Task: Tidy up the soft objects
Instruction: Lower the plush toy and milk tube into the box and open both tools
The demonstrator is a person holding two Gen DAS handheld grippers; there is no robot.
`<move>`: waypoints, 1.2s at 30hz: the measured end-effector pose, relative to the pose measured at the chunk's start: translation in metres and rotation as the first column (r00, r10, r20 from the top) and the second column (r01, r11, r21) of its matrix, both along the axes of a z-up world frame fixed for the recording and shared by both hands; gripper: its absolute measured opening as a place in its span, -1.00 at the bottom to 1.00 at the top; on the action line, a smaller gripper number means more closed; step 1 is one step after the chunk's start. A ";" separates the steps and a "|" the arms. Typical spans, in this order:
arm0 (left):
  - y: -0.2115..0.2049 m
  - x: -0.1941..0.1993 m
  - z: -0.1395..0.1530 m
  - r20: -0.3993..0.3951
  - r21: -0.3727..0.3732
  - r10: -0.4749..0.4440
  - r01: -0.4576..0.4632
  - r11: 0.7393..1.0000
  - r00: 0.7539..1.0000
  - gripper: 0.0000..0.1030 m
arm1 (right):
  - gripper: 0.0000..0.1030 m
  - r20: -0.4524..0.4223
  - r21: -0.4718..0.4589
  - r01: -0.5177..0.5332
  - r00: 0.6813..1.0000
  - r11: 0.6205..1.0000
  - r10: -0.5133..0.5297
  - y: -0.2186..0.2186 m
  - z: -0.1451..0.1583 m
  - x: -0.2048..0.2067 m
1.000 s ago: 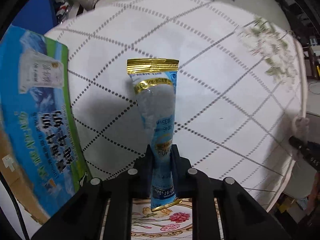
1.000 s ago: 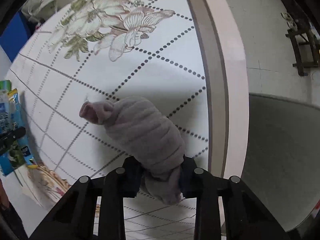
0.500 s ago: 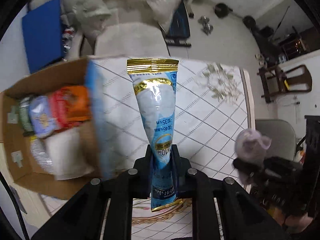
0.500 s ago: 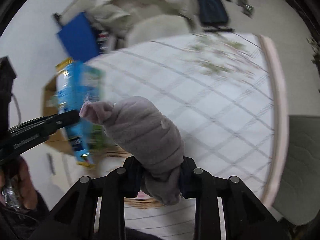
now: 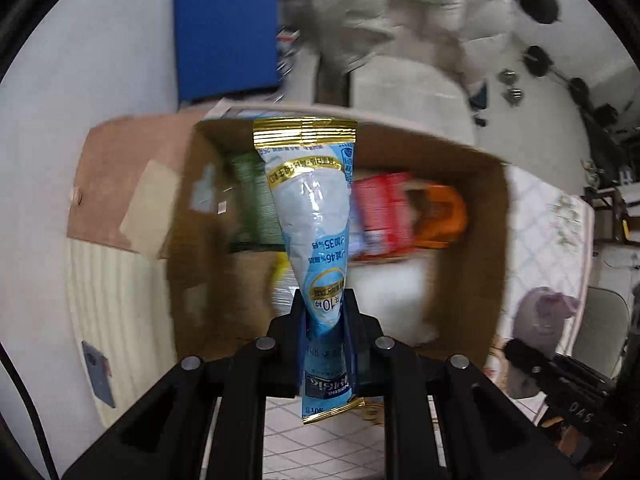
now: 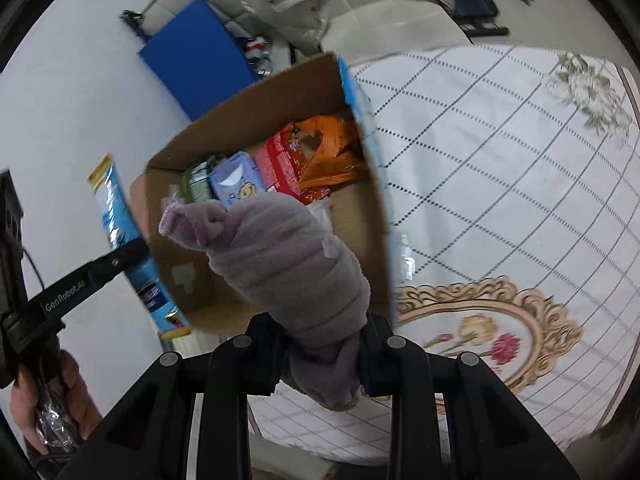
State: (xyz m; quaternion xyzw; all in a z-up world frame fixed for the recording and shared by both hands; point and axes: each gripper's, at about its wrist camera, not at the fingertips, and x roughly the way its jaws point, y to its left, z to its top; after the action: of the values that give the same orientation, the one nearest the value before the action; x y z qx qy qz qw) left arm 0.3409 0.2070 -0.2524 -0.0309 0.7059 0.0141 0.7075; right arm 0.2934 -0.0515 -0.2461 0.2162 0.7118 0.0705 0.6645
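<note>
My left gripper (image 5: 325, 320) is shut on a blue and gold cone-shaped snack packet (image 5: 316, 216) and holds it upright above an open cardboard box (image 5: 472, 248). The box holds green, red and orange snack packs and a white bag. My right gripper (image 6: 322, 344) is shut on a rolled grey-pink plush cloth (image 6: 288, 260), held above the same box (image 6: 256, 112). The left gripper (image 6: 132, 252) with its packet (image 6: 116, 216) shows at the left of the right wrist view. The plush cloth (image 5: 540, 320) shows at the right of the left wrist view.
The box stands at the edge of a white quilted tablecloth (image 6: 500, 168) with flower prints. Behind are a blue mat (image 5: 224, 28), a white padded jacket (image 5: 404, 12) on a chair, and dumbbells (image 5: 510, 86) on the floor.
Both grippers have lifted off the table and swung left toward the box. The left one now has the packet right over the box opening; the cloth is over the box too.
</note>
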 end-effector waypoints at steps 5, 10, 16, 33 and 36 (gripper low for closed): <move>0.033 0.014 -0.046 -0.094 0.013 0.026 -0.025 1.000 0.995 -0.74 | -0.40 -0.064 -0.075 0.045 0.997 0.996 -0.050 0.025 -0.041 0.013; 0.051 0.012 -0.087 -0.182 0.017 0.038 -0.036 0.999 0.983 -0.70 | -0.36 -0.115 -0.141 0.064 0.990 0.988 -0.080 0.030 -0.072 0.017; 0.061 0.005 -0.117 -0.279 0.004 0.057 -0.058 0.998 0.959 -0.45 | 0.03 -0.151 -0.201 0.054 0.985 0.978 -0.085 0.028 -0.093 0.021; 0.035 -0.021 -0.059 -0.075 -0.075 0.047 -0.053 0.996 0.996 0.81 | 1.00 0.011 -0.338 -0.151 0.986 0.929 0.165 0.065 -0.053 0.021; 0.029 -0.029 -0.054 -0.039 -0.058 0.039 -0.041 0.997 0.998 0.86 | 1.00 0.032 -0.378 -0.181 0.978 0.908 0.208 0.070 -0.050 0.020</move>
State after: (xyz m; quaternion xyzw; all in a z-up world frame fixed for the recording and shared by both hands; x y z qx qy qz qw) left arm 0.3116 0.2359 -0.3062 -0.0655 0.7184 0.0083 0.6924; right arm 0.3135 0.0187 -0.2963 0.0114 0.7058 0.0078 0.7083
